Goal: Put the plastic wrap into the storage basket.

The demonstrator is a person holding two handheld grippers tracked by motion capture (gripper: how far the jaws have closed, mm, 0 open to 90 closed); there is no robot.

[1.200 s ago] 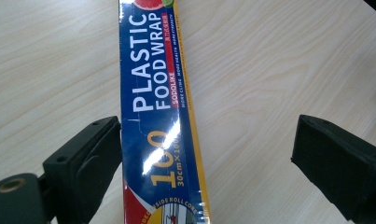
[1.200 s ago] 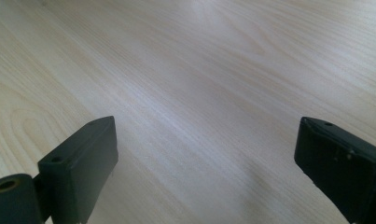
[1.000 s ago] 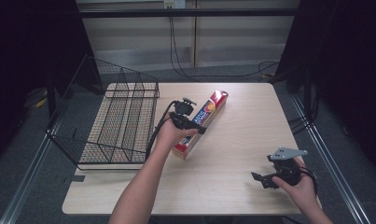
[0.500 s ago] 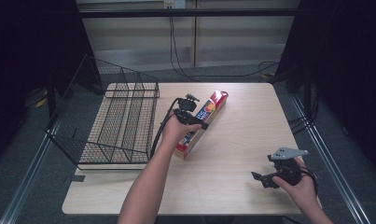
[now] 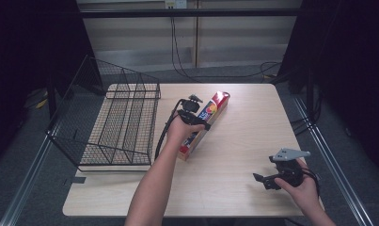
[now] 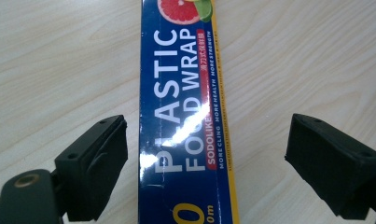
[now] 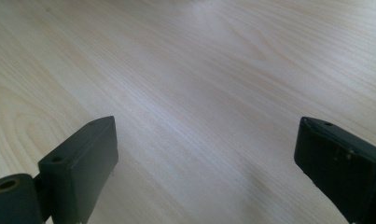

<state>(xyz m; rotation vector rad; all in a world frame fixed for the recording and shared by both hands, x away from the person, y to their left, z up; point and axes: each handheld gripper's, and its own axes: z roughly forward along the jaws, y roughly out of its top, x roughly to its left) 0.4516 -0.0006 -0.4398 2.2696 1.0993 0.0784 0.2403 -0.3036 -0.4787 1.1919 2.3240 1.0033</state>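
Note:
A long blue, red and yellow box of plastic food wrap (image 5: 214, 107) lies slantwise on the wooden table (image 5: 253, 127), right of the wire basket. My left gripper (image 5: 194, 120) hangs over the box's middle, pointing down. In the left gripper view the box (image 6: 188, 116) runs up between the jaws of the left gripper (image 6: 206, 163). The jaws have just been closing, with a thin gap on the left side and a wide one on the right. My right gripper (image 5: 266, 181) rests open near the table's front right, its jaws (image 7: 206, 172) over bare wood.
A black wire basket (image 5: 116, 127) stands on the table's left part, its tall mesh side tilted outward past the edge. Cables trail on the floor behind the table. Bare wood stretches between the box and the right gripper.
My left hand has drifted slightly farther and to the right over the box and sunk a little. The right hand has kept still.

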